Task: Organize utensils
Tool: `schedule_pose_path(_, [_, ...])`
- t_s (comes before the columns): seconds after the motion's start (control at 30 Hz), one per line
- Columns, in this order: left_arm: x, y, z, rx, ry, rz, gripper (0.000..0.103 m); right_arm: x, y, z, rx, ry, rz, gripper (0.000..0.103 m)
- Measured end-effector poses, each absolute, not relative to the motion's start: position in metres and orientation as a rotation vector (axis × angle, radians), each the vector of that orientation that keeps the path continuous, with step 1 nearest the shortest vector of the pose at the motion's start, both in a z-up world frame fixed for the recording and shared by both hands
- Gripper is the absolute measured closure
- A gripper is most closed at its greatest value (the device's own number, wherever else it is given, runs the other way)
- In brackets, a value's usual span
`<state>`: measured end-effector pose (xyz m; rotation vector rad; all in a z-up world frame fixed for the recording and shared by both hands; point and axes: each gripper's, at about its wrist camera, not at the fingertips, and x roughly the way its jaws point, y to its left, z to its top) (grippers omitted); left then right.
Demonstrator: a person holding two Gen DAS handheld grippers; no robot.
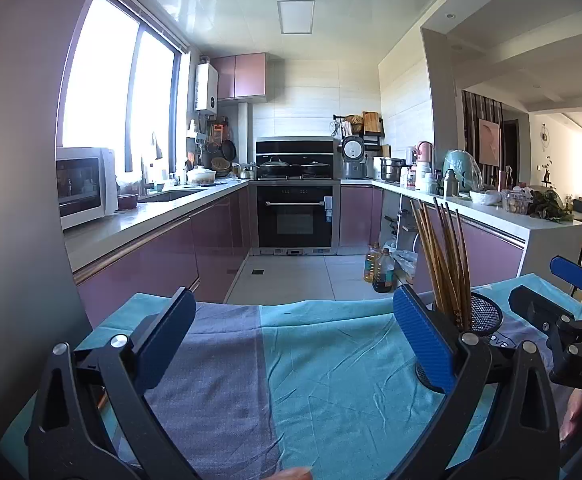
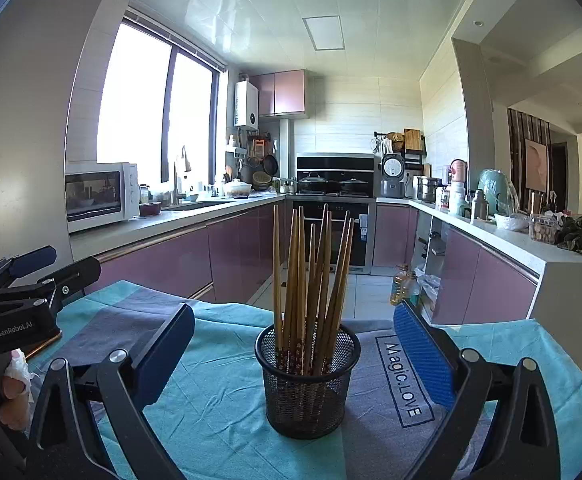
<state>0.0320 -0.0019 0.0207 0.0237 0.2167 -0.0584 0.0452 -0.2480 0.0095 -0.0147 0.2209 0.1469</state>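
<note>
You are holding right gripper (image 2: 293,360) spread wide, black mesh cup (image 2: 308,384) of brown wooden chopsticks (image 2: 311,280) dead ahead between fingers; careless sweeping risks tipping it.

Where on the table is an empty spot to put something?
Bare cloth lies left of the mesh cup of chopsticks, between the left gripper fingers. Around the cup, between the open right gripper fingers, it is crowded.
</note>
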Motion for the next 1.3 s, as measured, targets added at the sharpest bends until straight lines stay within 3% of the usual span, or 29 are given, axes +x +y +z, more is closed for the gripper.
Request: schedule_pose_path(1.3, [0.015,0.002,0.028,0.021,0.187,-0.057,0.006,0.035,-0.245,0.007,0.001,0.209,0.139,0.007])
